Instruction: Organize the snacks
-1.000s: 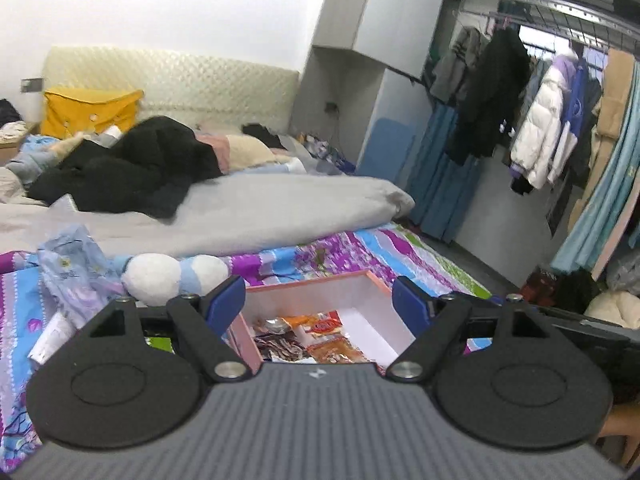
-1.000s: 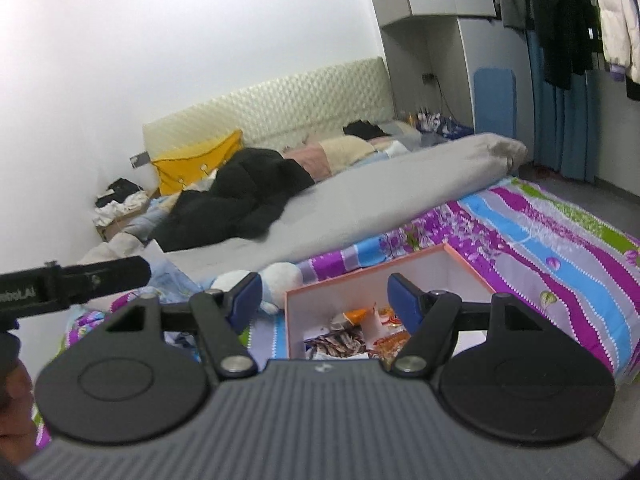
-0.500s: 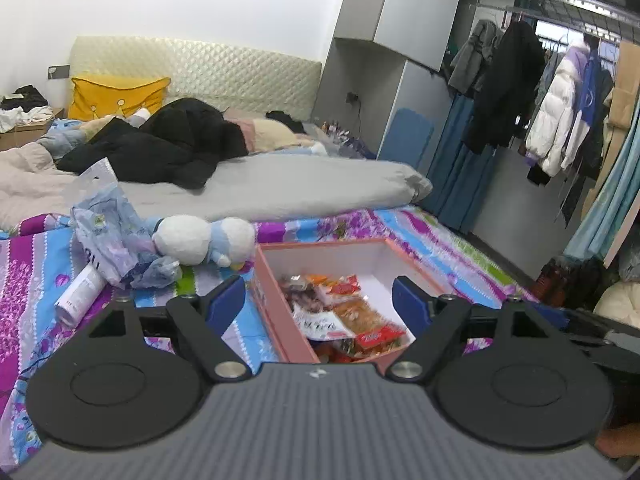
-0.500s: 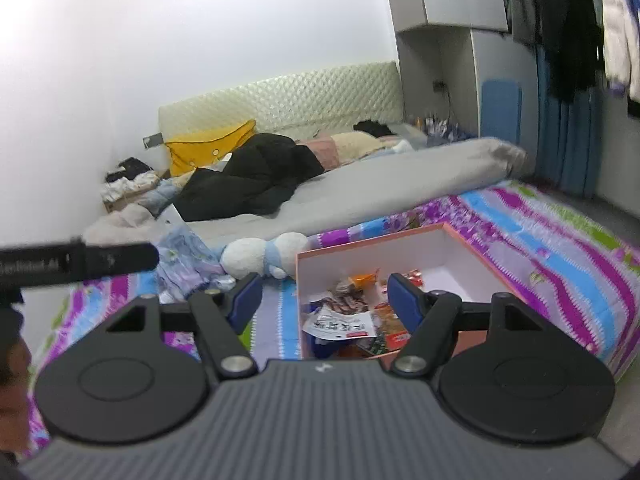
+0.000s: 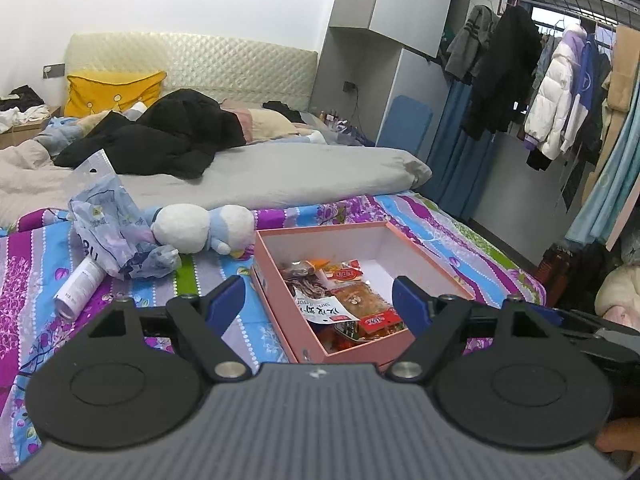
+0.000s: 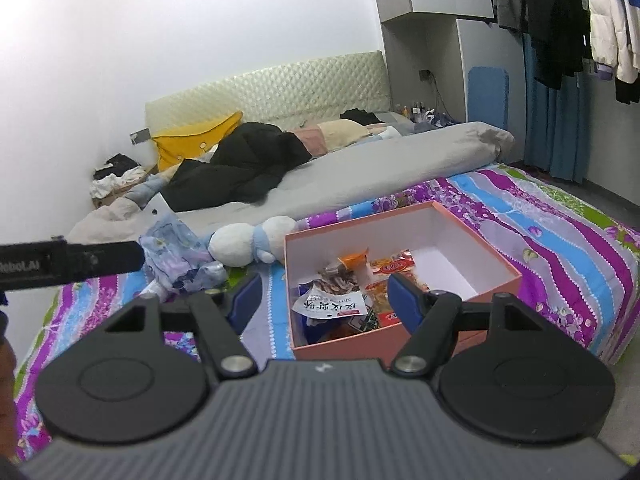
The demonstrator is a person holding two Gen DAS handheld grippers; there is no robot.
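I hold both grippers above the near edge of the pink box (image 5: 420,250), which sits open on the striped bedspread (image 5: 36,264) and serves as my landmark. My left gripper (image 5: 318,304) has its jaws spread wide with nothing between them, and my right gripper (image 6: 324,298) is likewise open and empty. The snack packets (image 5: 340,300) lie heaped in the box's near half, toward its left wall; the far half shows bare white floor. From either gripper the pile lies straight ahead and below, so I judge the coming move to be a short dip forward. The white packet with black lettering (image 6: 330,306) rests on top, its long side running roughly across my line of approach. Neither hand looks clearly nearer. A plush toy (image 5: 202,228) lies beyond the box's left wall, apart from it.
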